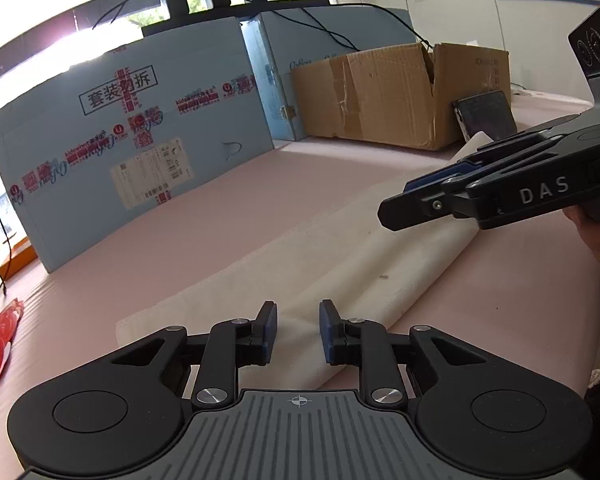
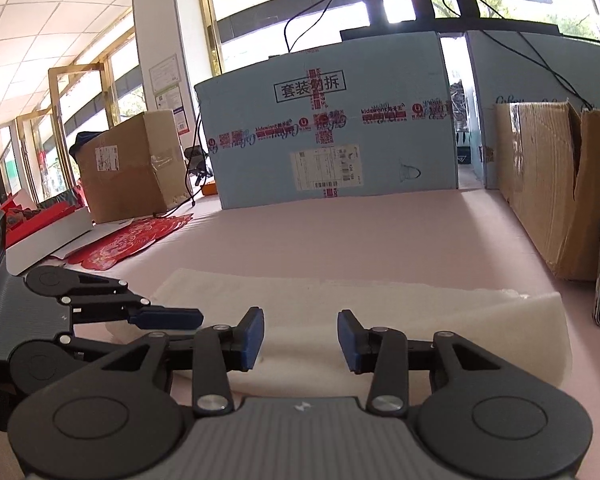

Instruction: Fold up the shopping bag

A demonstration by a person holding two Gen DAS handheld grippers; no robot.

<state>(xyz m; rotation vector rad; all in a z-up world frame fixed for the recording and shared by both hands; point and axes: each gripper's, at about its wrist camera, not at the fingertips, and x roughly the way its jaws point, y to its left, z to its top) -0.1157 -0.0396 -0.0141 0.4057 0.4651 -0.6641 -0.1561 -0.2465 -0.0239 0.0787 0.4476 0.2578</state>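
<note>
A white, soft fabric shopping bag (image 1: 340, 276), folded into a long flat band, lies across the pale pink surface (image 1: 220, 216). The left claw (image 1: 298, 334) hangs low over the band's near end with its blue-padded fingers apart and nothing pressed between them; the cloth shows through the gap. The right claw (image 2: 300, 340) hovers over the same band further along, its fingers also apart and gripping nothing. In the left wrist view it comes in from the right above the bag's far part. Behind the bag stand a large light blue cardboard box (image 2: 332, 128) with red tape and a brown cardboard box (image 1: 396, 96). A dark smartphone (image 1: 486, 114) leans against the brown one.
</note>
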